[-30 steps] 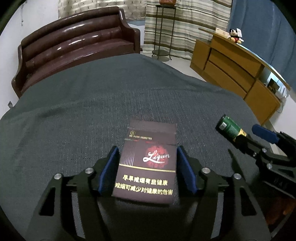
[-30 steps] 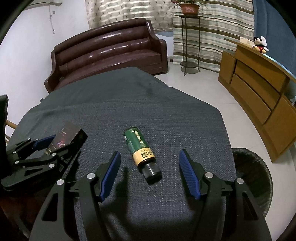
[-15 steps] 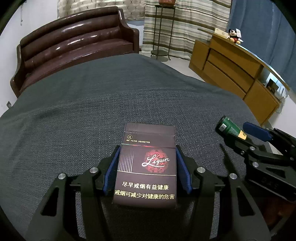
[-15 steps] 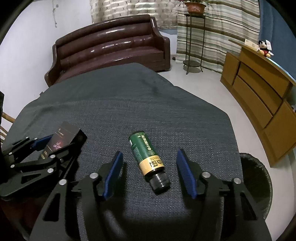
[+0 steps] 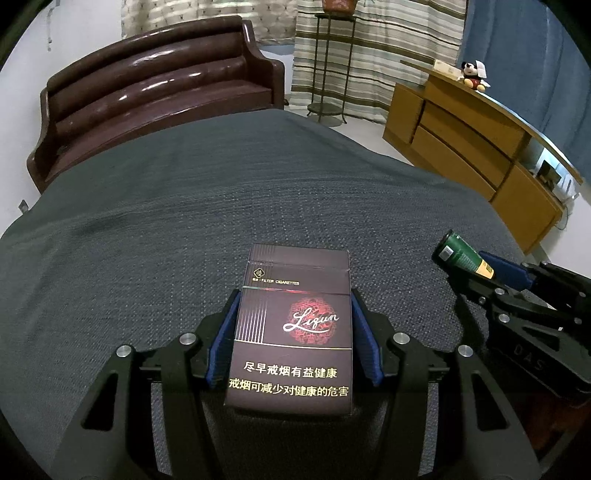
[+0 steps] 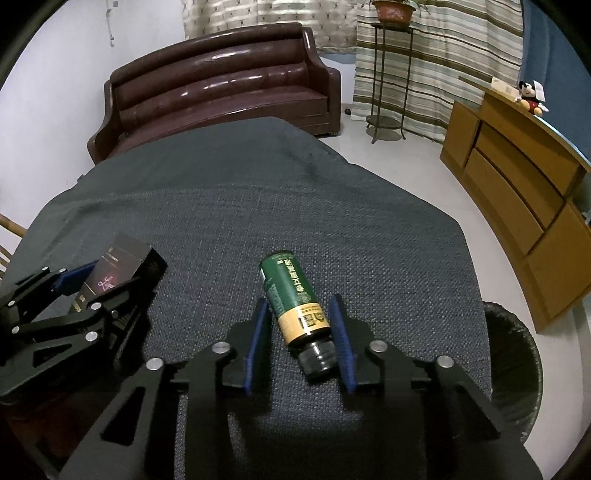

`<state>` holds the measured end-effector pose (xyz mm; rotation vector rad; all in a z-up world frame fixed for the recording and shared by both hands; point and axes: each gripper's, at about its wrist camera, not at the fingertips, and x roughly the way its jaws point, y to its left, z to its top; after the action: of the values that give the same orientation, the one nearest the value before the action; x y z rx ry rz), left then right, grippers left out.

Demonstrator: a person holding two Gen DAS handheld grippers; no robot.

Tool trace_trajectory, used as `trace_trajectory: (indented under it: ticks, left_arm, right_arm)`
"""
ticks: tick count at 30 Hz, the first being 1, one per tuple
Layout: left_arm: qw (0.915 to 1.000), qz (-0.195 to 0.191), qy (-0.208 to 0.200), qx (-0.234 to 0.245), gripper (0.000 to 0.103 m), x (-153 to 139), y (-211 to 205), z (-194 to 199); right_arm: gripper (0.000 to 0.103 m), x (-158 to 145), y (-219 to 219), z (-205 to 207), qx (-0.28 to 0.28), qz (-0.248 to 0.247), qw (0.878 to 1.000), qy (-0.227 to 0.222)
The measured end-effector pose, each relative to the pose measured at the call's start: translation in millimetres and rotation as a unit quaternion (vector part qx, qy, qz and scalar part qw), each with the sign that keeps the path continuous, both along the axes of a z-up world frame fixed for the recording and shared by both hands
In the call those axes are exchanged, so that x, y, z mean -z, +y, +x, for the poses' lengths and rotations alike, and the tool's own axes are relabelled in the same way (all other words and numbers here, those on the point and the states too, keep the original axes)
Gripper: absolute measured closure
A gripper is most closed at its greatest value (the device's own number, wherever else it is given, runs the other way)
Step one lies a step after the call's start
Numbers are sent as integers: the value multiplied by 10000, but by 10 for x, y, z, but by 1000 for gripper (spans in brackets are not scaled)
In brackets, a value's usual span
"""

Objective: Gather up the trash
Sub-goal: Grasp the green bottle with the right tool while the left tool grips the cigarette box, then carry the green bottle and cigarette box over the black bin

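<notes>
Left hand-held gripper (image 5: 293,332) clamped; right hand-held gripper (image 6: 300,334) closing, angled down.

Dark grey woven cloth (image 5: 184,206) covers the near surface; behind it stands a glossy brown leather sofa (image 6: 221,85) against a white wall (image 6: 55,92); striped curtains (image 6: 443,55) hang at the back; a metal plant stand (image 6: 388,74) carries a potted plant (image 6: 393,9); a wooden sideboard (image 6: 517,192) lines the right, a plush toy (image 6: 530,98) on top; pale tiled floor (image 6: 424,166); blue drape (image 5: 524,55) at far right.
</notes>
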<state>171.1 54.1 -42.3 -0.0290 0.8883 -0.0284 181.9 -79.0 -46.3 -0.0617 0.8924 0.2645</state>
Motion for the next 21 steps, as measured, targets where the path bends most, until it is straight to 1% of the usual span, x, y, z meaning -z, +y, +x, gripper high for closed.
trace_trajectory:
  ticks: [6, 9, 21]
  left_arm:
    - [9999, 76, -73, -25, 48, -6, -48, -22]
    - [9999, 103, -111, -36, 48, 0, -67, -58]
    - [9997, 96, -217, -46, 49, -52, -114, -148]
  right_arm:
    - [73, 1, 14, -22, -24, -20, 10000, 5]
    - [76, -10, 4, -43, 8, 13, 10000, -17]
    - [76, -27, -47, -99, 86, 128, 9999, -67]
